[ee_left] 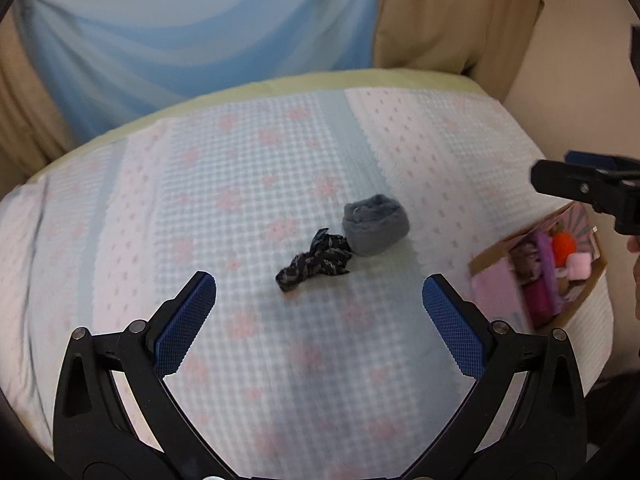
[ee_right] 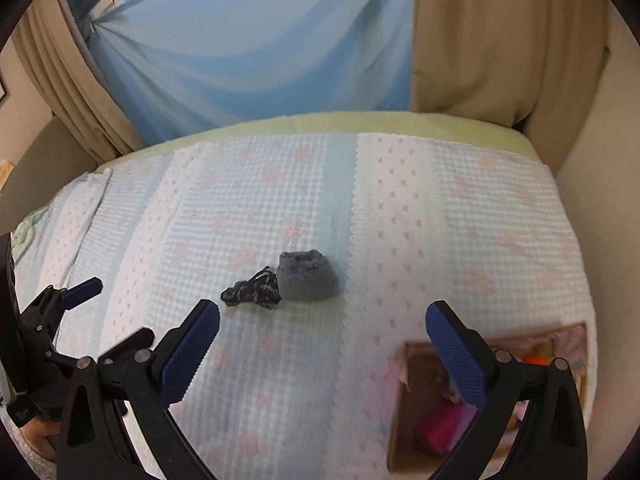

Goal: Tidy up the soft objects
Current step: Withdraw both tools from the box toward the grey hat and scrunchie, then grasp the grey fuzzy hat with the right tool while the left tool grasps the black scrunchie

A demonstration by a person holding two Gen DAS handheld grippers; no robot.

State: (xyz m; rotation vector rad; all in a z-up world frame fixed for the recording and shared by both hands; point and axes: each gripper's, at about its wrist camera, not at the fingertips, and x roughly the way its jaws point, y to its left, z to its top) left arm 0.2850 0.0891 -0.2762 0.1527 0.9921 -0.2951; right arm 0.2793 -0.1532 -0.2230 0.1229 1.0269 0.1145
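A rolled grey sock (ee_left: pixel 376 224) lies on the bed, touching a crumpled dark patterned cloth (ee_left: pixel 314 262) to its left. Both also show in the right wrist view: the grey sock (ee_right: pixel 307 276) and the dark cloth (ee_right: pixel 252 290). My left gripper (ee_left: pixel 319 300) is open and empty, hovering just short of the dark cloth. My right gripper (ee_right: pixel 322 332) is open and empty, above the bed between the sock and the box. A cardboard box (ee_left: pixel 490 258) at the right holds pink, purple and orange soft items; it also shows in the right wrist view (ee_right: pixel 398 400).
The bed has a pale blue and pink checked cover (ee_left: pixel 240 184) with a green edge at the far side. Blue and beige curtains (ee_right: pixel 260 48) hang behind. A wall (ee_right: pixel 600 184) stands close on the right.
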